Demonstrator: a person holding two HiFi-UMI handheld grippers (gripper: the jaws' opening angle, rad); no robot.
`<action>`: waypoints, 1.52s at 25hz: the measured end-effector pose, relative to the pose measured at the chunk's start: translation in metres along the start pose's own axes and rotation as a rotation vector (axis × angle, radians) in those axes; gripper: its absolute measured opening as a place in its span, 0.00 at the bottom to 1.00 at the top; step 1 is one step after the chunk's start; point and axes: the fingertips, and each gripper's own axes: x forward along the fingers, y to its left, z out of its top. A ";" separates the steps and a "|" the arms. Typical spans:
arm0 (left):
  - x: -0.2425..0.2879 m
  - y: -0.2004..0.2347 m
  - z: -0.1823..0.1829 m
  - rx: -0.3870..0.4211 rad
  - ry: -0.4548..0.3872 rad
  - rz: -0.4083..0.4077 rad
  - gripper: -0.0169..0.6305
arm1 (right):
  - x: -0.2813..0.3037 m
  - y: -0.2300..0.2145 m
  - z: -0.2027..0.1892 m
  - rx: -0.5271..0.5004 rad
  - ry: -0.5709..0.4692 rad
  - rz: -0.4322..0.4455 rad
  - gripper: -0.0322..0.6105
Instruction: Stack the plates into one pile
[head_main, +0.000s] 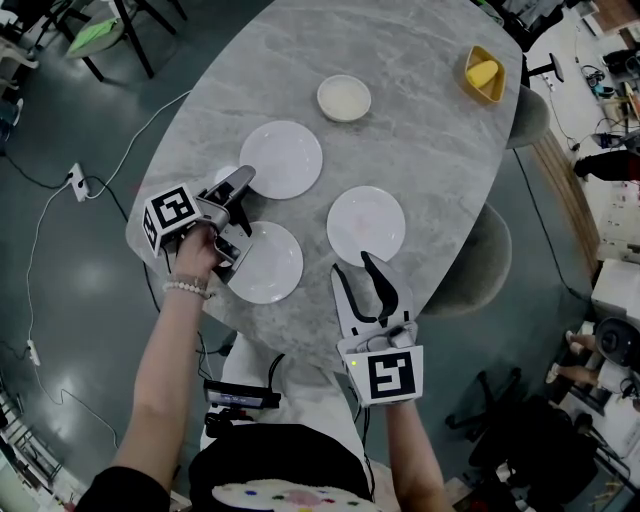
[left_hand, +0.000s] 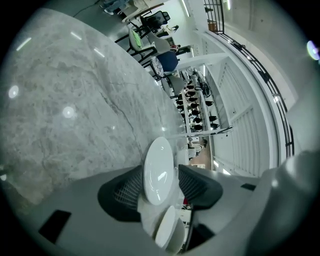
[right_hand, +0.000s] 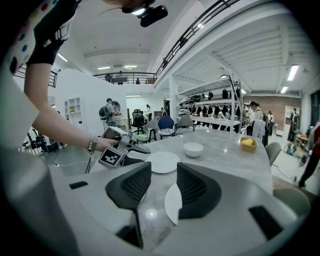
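Grey marble counter (head_main: 420, 140): stacking not yet begun.
We list far plate (head_main: 281, 158), near plate (head_main: 262, 262) and right plate (head_main: 366, 224) lying apart. Left tool (head_main: 243, 208) and right tool (head_main: 372, 285) stand spread, pinching nothing.

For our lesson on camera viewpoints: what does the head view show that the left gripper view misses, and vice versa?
Only the head view: the small round white bowl, the yellow square dish and the right gripper. Only the left gripper view: a blue chair and white shelves of dark items. Both: the grey marble table and round white plates.
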 end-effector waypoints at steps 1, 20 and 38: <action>0.001 0.001 0.000 -0.006 0.004 0.003 0.37 | 0.000 0.000 0.000 0.000 0.001 0.000 0.27; 0.010 0.003 -0.001 -0.020 0.033 0.032 0.19 | 0.006 0.000 -0.007 -0.021 0.028 0.017 0.27; 0.010 -0.006 -0.005 -0.070 0.023 -0.008 0.06 | 0.062 0.001 -0.034 -0.460 0.147 0.067 0.27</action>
